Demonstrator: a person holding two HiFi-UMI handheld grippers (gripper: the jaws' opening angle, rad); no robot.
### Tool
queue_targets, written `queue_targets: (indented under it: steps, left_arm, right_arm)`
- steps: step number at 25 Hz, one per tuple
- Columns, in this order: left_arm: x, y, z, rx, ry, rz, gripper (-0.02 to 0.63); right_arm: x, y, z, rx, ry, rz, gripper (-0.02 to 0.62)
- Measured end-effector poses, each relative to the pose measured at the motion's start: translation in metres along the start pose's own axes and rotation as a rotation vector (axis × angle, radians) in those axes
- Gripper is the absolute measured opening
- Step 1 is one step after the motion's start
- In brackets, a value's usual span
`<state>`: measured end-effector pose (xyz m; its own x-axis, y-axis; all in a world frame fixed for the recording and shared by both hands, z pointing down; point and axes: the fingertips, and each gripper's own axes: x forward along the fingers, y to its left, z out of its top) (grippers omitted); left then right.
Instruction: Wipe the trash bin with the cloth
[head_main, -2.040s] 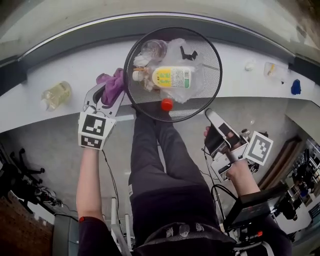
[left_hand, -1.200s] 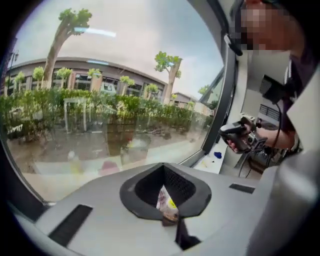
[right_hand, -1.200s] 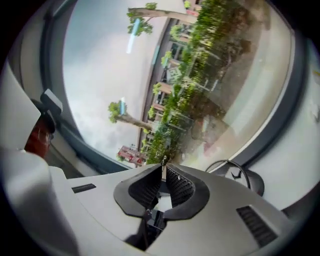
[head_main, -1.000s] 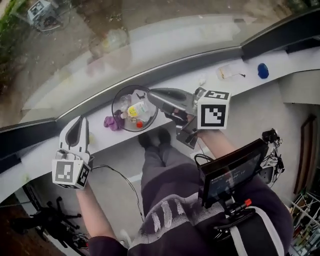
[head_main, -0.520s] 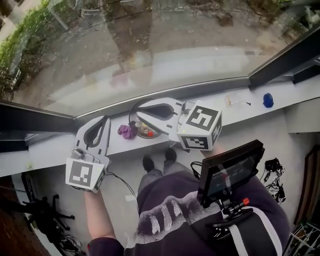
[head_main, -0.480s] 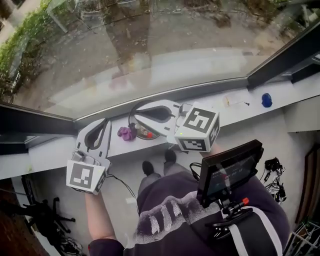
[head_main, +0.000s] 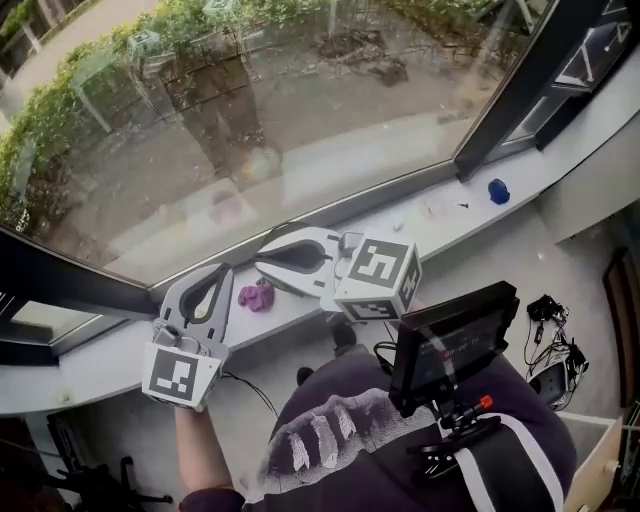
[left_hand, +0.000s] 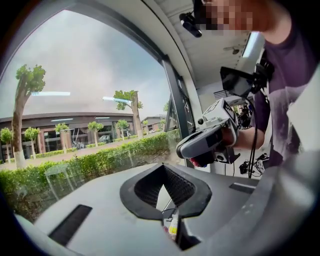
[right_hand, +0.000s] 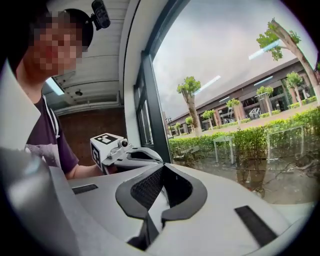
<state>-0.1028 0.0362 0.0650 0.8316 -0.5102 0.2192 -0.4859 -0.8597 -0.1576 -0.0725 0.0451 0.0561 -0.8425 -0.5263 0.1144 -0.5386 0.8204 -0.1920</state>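
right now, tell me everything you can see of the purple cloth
The purple cloth shows only in the head view, and it is small there. It is a crumpled lump of soft-looking fabric, bunched rather than spread, and its folds are too small to make out. It lies on the white window ledge just below the glass. In the picture it sits between the left tool and the right tool. Neither holds it: both are shut and empty.
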Motion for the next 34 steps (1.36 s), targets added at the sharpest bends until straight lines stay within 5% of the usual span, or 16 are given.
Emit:
queue_targets:
  steps: [9,18,25,34]
  left_arm:
    - [-0.047,-0.004,0.012,0.016,-0.109,-0.105,-0.005]
    - [0.008,-0.058,0.016,-0.024,-0.141,-0.311,-0.005]
    - [0.008,-0.135,0.016,-0.006,-0.174,-0.467,-0.005]
    - [0.043,-0.252,0.086,0.1,-0.155,-0.627,-0.005]
  right_arm:
    - [0.001,0.057,0.006,-0.074,0.031,-0.186,0.0]
    - [-0.063,0.048,-0.003,-0.006,0.068,-0.378,0.0]
    - [-0.114,0.076,-0.026,0.004,0.025,-0.489,0.0]
    - [-0.251,0.078,-0.011,0.064,-0.09,-0.586,0.0]
